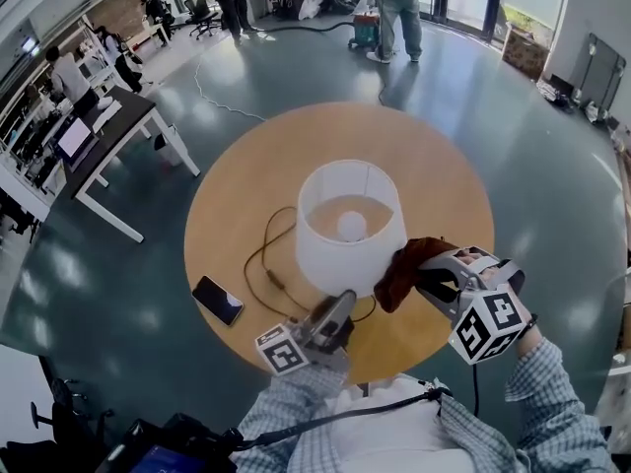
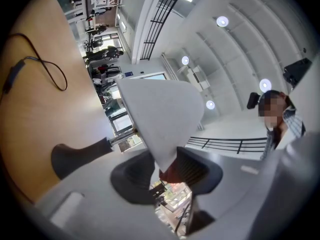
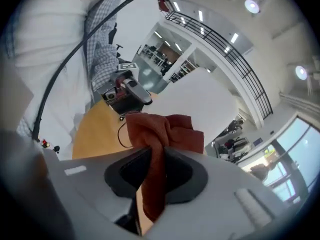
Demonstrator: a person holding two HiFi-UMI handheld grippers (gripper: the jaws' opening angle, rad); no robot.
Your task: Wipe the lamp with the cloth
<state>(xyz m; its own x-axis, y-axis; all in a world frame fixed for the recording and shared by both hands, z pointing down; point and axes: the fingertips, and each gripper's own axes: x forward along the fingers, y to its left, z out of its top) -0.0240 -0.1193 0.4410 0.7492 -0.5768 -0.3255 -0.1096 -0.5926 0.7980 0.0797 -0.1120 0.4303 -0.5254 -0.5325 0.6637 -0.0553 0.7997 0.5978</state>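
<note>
While the left tongs [image 1: 345,302] are clamped on the near lower rim of the shade [image 1: 330,259], the right tongs [image 1: 418,267] are closed on a rust-red cloth [image 1: 397,272]. The cloth touches the shade's near right side. In the left gripper view the shade's thin edge runs down between the two pads. In the right gripper view the cloth is pinched between the pads, bunched beyond them with a tail hanging on the near side.

The lamp [image 1: 350,195] stands upright about the middle of the round wooden counter [image 1: 246,175]. Its shade is open at the top, and a round bulb [image 1: 351,226] sits inside it. A dark cord [image 1: 266,264] loops over the wood to the lamp's near left. A phone [image 1: 218,300] lies flat by the near-left edge, apart from the cord.

Bare wood shows all along the far edge and the right edge, and a narrower strip along the near edge beneath both tongs. Round the counter lies a wide stretch of grey-green floor [image 1: 532,166]. Desks [image 1: 108,136] stand well off at the far left.
</note>
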